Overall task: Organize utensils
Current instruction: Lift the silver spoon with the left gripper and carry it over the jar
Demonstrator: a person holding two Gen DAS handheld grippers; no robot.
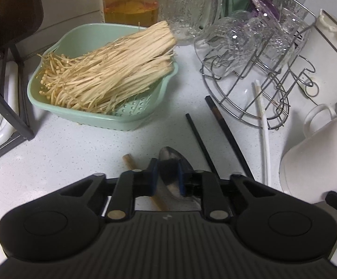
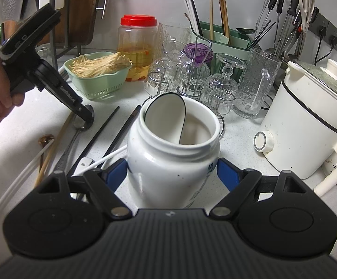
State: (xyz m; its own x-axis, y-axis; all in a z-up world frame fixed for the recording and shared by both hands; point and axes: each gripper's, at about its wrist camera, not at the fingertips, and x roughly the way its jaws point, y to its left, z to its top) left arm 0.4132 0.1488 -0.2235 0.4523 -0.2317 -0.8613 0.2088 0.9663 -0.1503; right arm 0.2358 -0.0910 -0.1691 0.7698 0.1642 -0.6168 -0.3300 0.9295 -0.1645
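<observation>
The metal spoon (image 1: 168, 162) is lain flat on the table (image 1: 75, 158) and is pinched at its bowl between the blue pads of the left tool (image 1: 167, 176). The white jar (image 2: 170, 153) is clamped by the right tool (image 2: 172, 174).

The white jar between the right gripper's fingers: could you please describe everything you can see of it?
The white jar looks like glazed ceramic, with rounded shoulders, a short wide neck and dark blue lettering partly showing on its side. It stands upright and lidless on the speckled counter. A white spoon with a dark rim leans inside against the mouth. The right gripper is closed on its body, with a blue pad against each side. A white chopstick lies beside its base; whether they touch is unclear.
</observation>
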